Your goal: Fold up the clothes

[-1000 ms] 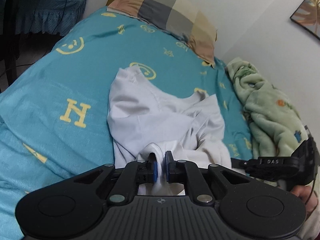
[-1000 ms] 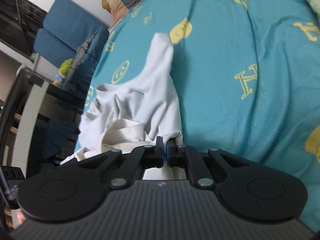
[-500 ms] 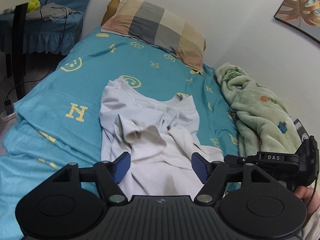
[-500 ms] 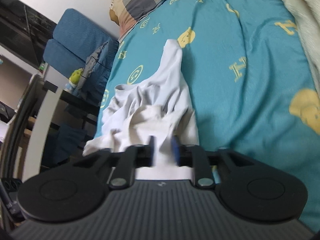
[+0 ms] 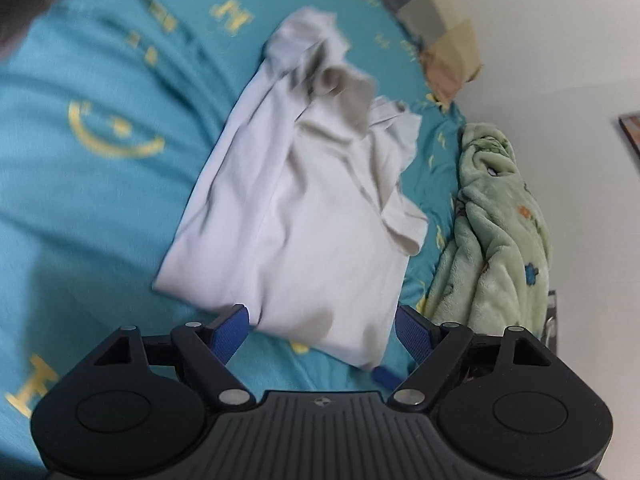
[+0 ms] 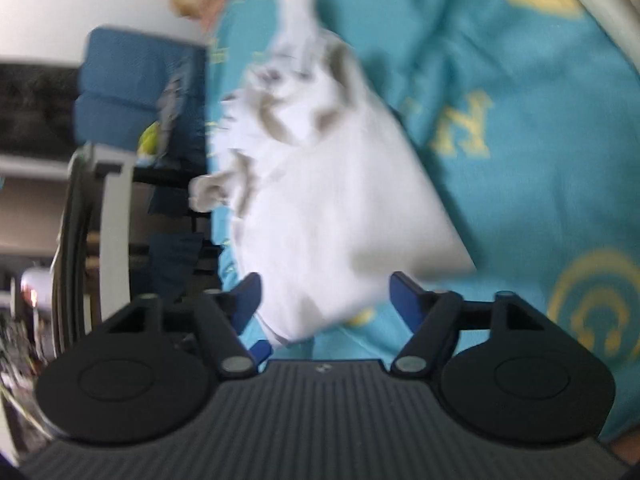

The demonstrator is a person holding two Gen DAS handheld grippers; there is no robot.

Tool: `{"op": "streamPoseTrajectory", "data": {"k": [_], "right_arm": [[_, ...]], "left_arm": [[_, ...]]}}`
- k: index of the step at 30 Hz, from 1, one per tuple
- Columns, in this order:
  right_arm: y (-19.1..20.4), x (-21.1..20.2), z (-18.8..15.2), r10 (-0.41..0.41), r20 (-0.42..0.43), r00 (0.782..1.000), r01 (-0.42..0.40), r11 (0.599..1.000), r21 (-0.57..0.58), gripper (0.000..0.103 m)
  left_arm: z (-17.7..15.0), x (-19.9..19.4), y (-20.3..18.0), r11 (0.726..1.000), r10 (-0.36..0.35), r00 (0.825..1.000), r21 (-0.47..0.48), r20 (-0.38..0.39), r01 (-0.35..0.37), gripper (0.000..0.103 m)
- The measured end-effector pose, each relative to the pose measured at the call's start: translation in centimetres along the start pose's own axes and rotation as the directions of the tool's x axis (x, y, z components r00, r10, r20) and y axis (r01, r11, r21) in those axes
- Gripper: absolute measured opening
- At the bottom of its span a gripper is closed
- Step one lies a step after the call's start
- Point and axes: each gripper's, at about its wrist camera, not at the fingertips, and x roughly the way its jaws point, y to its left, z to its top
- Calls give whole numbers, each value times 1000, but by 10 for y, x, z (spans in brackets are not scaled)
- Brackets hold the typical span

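Left wrist view: the left gripper [image 5: 322, 330] has its jaws spread wide and opening further, the blue pads [image 5: 228, 332] clear of any cloth. Nothing is pinched between them. Beyond the fingers a white shirt [image 5: 312, 208] lies loose and rumpled on the teal bedsheet [image 5: 88, 200], its near hem reaching down into the gap between the fingers without touching either pad. The far end of the shirt is bunched into grey-shadowed folds. A green fleece blanket [image 5: 496, 232] lies along the right edge of the bed, just beside the shirt. A checked pillow [image 5: 432, 12] sits at the head of the bed against the white wall.

Right wrist view, heavily blurred: the right gripper [image 6: 326, 300] also has its jaws wide apart and opening, with no cloth gripped. The same white shirt [image 6: 332, 208] lies on the sheet [image 6: 540, 152] ahead, its near corner showing between the fingers. A blue chair [image 6: 132, 76] stands beyond the left edge of the bed.
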Motion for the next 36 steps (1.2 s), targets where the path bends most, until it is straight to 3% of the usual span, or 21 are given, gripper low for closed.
{"op": "streamPoseTrajectory", "data": {"k": [4, 7, 10, 12, 15, 18, 27, 33, 36], "right_arm": [[-21, 18, -5, -33, -30, 999, 36, 995, 97, 78], [-20, 25, 2, 5, 14, 1000, -6, 996, 85, 77], [-16, 30, 9, 7, 51, 999, -11, 997, 79, 72], [-14, 32, 13, -2, 64, 998, -3, 997, 76, 48], [-13, 32, 11, -13, 87, 996, 10, 999, 34, 22], [-7, 27, 12, 11, 108, 994, -9, 1000, -19, 13], [7, -9, 8, 112, 183, 977, -98, 992, -85, 10], [31, -54, -21, 151, 247, 957, -110, 979, -173, 9], [27, -72, -44, 154, 243, 958, -116, 979, -165, 9]], "left_arm": [[6, 19, 26, 991, 3, 999, -133, -42, -9, 81], [11, 26, 38, 977, -32, 1000, -212, 0, 31, 80], [13, 27, 42, 971, -41, 998, -231, 48, 51, 78], [14, 27, 43, 969, -41, 996, -239, 79, 59, 65], [13, 25, 44, 969, -28, 995, -241, 97, 51, 46], [12, 20, 44, 968, -52, 991, -239, 120, 79, 27], [-2, -19, 16, 974, -152, 963, -132, 221, 184, 9], [-35, -63, 3, 977, -174, 948, -78, 265, 201, 8], [-57, -84, 3, 973, -184, 949, -87, 257, 213, 8]]}}
